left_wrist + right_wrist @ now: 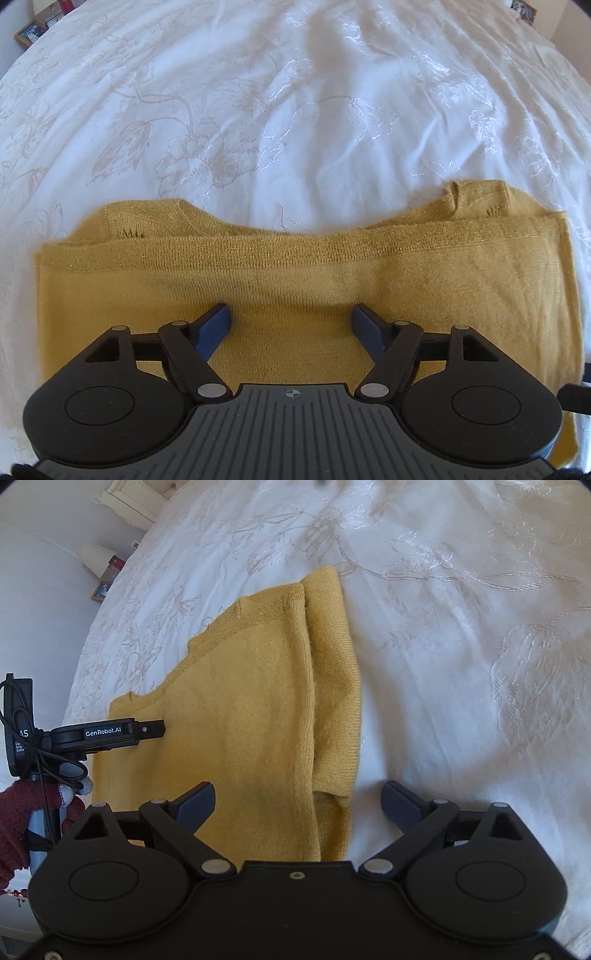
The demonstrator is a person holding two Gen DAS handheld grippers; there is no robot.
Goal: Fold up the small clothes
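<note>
I am finding the mustard-yellow knitted top lying part-folded on the white embroidered bedspread, 1 side flap turned in at 3 o'clock. Both the left gripper and right gripper are hovering spread, pinching nothing; further folds are remaining.

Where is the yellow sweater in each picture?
Left wrist view: the yellow sweater lies across the lower middle, just beyond the open left hand-held gripper.
Right wrist view: the yellow sweater runs from centre to lower left.
Shared landmark: the white flowered bedspread under it.
</note>
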